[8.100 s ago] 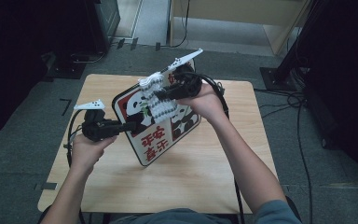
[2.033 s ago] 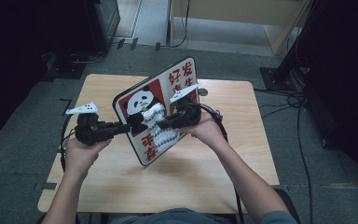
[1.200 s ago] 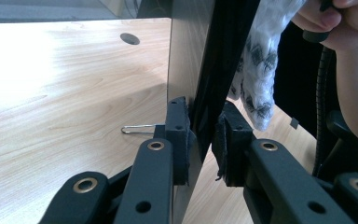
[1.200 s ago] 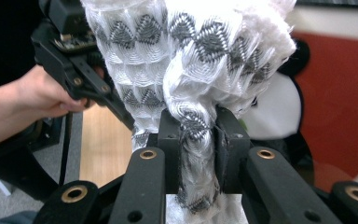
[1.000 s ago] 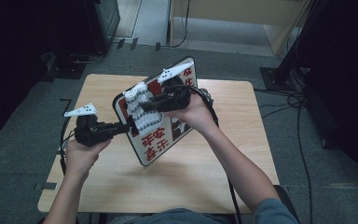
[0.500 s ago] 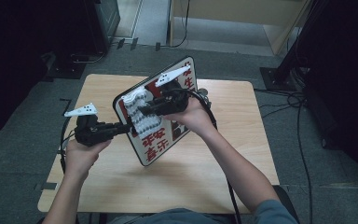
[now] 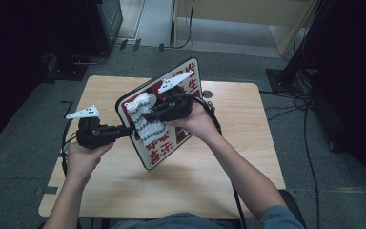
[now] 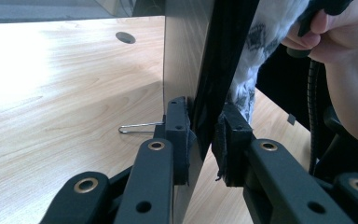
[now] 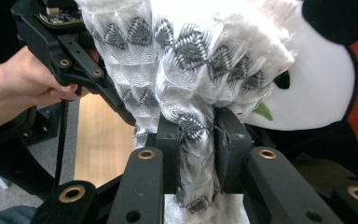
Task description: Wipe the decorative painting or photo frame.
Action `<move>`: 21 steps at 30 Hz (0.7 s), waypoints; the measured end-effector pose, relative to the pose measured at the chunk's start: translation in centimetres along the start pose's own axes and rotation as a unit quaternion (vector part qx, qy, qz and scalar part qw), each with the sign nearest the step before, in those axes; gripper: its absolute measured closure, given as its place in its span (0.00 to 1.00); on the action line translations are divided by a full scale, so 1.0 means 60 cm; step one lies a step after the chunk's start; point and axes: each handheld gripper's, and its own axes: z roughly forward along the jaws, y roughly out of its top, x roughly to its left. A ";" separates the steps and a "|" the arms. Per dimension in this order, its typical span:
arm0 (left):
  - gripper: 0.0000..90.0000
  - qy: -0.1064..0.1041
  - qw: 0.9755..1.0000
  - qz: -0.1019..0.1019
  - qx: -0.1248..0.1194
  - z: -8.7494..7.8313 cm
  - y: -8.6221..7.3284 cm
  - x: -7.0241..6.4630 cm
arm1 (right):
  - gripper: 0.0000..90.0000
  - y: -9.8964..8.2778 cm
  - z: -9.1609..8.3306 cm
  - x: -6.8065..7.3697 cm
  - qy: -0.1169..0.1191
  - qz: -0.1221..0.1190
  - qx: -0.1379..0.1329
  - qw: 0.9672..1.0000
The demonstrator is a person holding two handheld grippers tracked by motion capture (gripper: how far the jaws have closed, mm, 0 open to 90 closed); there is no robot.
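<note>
Panda sign (image 7: 171,138): I hold it tilted above table (image 7: 219,167) centre; cloth hides the panda's face.
Left gripper (image 7: 126,130): clamped on sign's 9 o'clock edge.
Right gripper (image 7: 147,114): pinching patterned cloth (image 7: 145,121) against sign; lettering partly cut off.

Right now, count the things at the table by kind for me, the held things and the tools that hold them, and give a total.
Sign boards: 1, the panda sign, tilted on edge.
Cloths: 1, the patterned cloth, against the sign's face.
Grippers: 2, the left gripper on the sign's edge, the right gripper on the cloth.
Total: 4.
</note>
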 end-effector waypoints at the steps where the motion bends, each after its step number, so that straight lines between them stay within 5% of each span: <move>1: 0.86 0.000 1.000 0.000 0.000 0.000 0.000 0.000 | 0.83 -0.001 0.000 0.000 -0.001 -0.003 0.001 1.000; 21: 0.86 -0.003 1.000 0.003 0.003 0.000 0.001 0.001 | 0.83 -0.027 0.011 -0.003 0.002 0.006 0.015 1.000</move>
